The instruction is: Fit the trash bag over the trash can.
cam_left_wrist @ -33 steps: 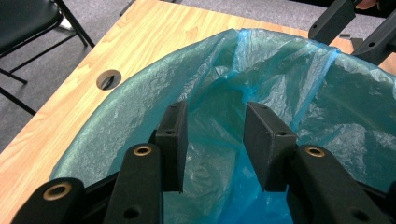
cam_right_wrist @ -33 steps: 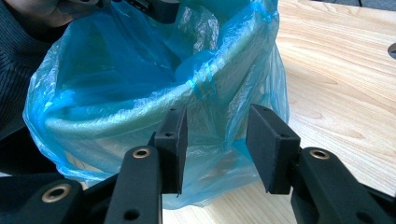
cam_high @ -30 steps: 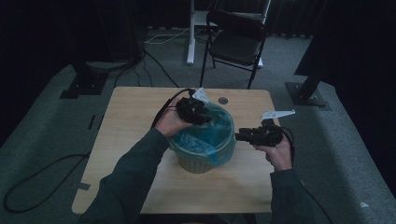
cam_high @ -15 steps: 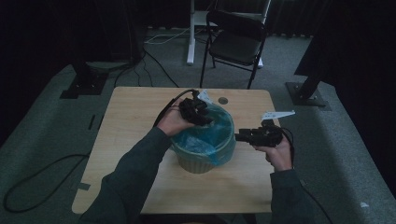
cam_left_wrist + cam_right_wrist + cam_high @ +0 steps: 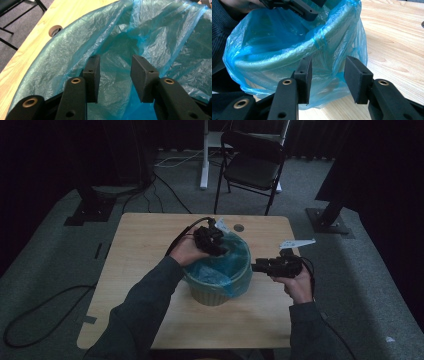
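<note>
Since a second ago your left gripper (image 5: 220, 251) has barely shifted over the upright bin (image 5: 212, 295) mid-table (image 5: 145, 235), jaws apart above its blue liner (image 5: 155, 32); your right gripper (image 5: 256, 266) gapes beside it.

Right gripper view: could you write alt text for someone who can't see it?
A small bin lined with a blue plastic bag stands on a wooden table. Two black fingers stand open just in front of it, and the other gripper reaches over the rim.

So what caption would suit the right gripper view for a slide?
Open right gripper beside a small bin lined with a blue bag.
</note>
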A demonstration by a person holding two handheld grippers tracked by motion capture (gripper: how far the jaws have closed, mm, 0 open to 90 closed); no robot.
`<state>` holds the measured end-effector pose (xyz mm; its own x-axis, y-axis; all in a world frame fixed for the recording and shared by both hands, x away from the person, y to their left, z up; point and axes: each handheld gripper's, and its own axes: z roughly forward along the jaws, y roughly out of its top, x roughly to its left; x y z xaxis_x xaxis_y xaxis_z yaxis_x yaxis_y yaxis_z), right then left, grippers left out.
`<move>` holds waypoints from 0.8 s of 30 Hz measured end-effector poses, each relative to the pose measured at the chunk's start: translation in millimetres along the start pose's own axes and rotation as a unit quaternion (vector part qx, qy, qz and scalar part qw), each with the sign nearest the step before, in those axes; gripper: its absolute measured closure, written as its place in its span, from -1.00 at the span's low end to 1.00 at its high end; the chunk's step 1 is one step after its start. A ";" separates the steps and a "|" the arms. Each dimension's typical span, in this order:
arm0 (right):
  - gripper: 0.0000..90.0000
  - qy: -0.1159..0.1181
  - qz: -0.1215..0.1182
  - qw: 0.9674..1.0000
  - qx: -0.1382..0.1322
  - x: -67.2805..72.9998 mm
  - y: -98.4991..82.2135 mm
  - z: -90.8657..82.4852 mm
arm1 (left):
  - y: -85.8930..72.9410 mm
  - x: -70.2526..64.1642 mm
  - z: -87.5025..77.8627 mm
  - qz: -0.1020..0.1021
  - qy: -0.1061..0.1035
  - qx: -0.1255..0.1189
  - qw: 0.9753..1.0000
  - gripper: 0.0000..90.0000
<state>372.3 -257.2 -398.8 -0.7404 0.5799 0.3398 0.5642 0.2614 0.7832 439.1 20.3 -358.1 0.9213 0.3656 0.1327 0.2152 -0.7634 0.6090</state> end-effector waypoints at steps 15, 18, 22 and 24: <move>0.27 0.002 0.001 1.000 0.000 -0.2 -0.2 1.2 | 1.8 -2.2 2.2 0.010 -0.002 0.011 1.000 0.33; 0.27 0.001 0.001 1.000 0.001 -0.7 -0.6 1.7 | 2.3 -2.9 2.2 0.011 -0.003 0.009 1.000 0.34; 0.27 0.002 0.001 1.000 0.001 -0.7 -0.9 2.4 | 4.3 -4.3 3.1 0.015 -0.002 0.012 1.000 0.34; 0.27 0.003 0.002 1.000 0.001 -0.8 -1.1 2.4 | 6.0 -5.6 3.9 0.021 -0.002 0.018 1.000 0.35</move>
<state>373.2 -256.1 -401.2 -0.7402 0.5768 0.3457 0.5675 0.2599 0.7813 436.5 11.5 -358.2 0.9306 0.3318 0.1545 0.1883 -0.7960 0.5753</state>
